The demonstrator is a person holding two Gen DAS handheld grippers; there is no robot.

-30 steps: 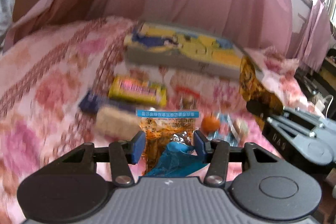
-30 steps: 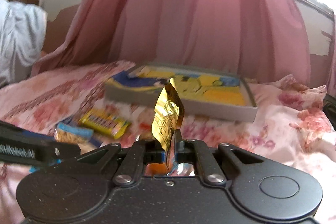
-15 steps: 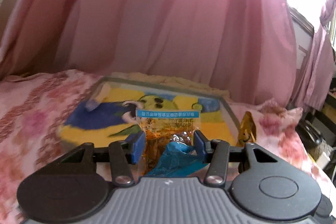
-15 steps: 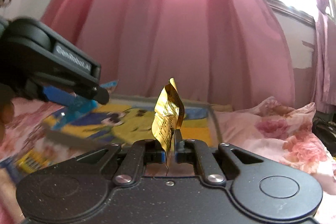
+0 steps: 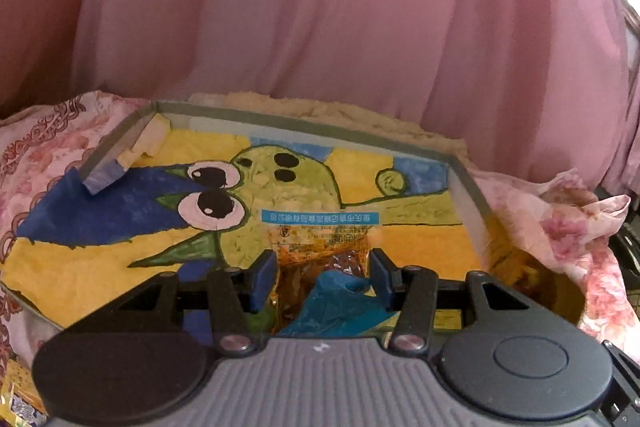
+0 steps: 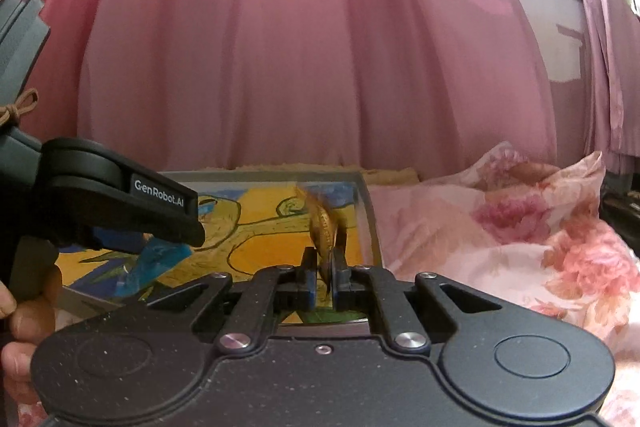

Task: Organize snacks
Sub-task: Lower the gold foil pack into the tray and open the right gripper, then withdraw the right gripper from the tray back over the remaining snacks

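Observation:
My left gripper (image 5: 323, 279) is shut on a clear snack packet (image 5: 320, 239) with orange-brown contents, a blue printed band and a blue end. It hangs over a shallow grey-rimmed tray (image 5: 320, 131) whose floor bears a yellow, blue and green cartoon painting. My right gripper (image 6: 325, 283) is shut on a crumpled gold foil packet (image 6: 325, 223), which stands upright above the tray's (image 6: 366, 219) right side. In the right wrist view the left gripper (image 6: 120, 203) reaches in from the left over the tray. A blurred gold shape (image 5: 520, 271) shows at the tray's right wall.
Pink curtains (image 5: 320, 7) hang right behind the tray. Floral bedding (image 6: 500, 227) bunches up to its right. A pale foam piece (image 5: 150, 141) and a loose wall strip (image 5: 104, 175) lie in the tray's far left corner. A person's hand (image 6: 24, 315) holds the left gripper.
Both grippers have carried their packets forward from above the loose snacks on the bed to over the tray. The tray now fills both views and the loose snacks are out of sight.

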